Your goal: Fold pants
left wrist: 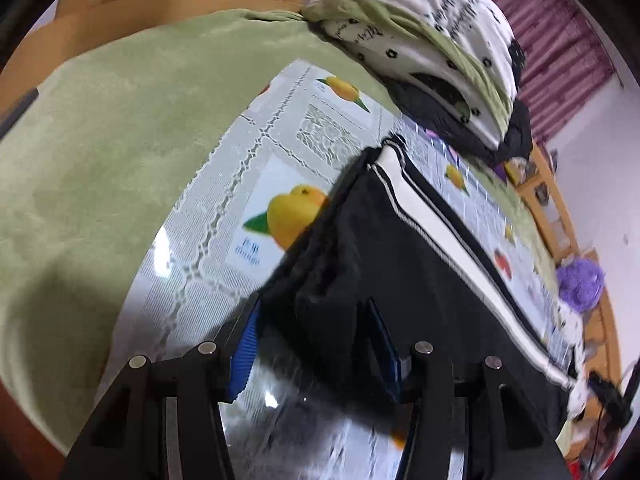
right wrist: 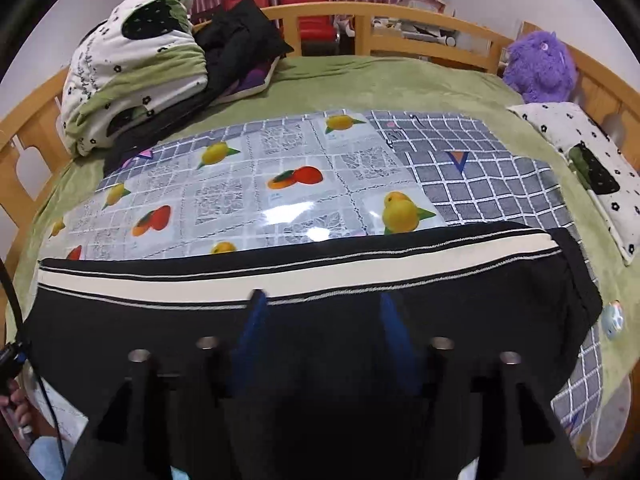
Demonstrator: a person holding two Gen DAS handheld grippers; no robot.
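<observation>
The black pants with a white side stripe lie flat across the fruit-print plastic sheet on the bed. In the left wrist view the pants run away to the right, and one end's edge lies between the blue-padded fingers. My left gripper is open around that edge. My right gripper is open just above the middle of the pants, its fingertips near the white stripe.
A green blanket covers the bed inside a wooden rail. A rolled white and green quilt with dark clothes sits at the back left. A purple plush toy and a pillow lie at the right.
</observation>
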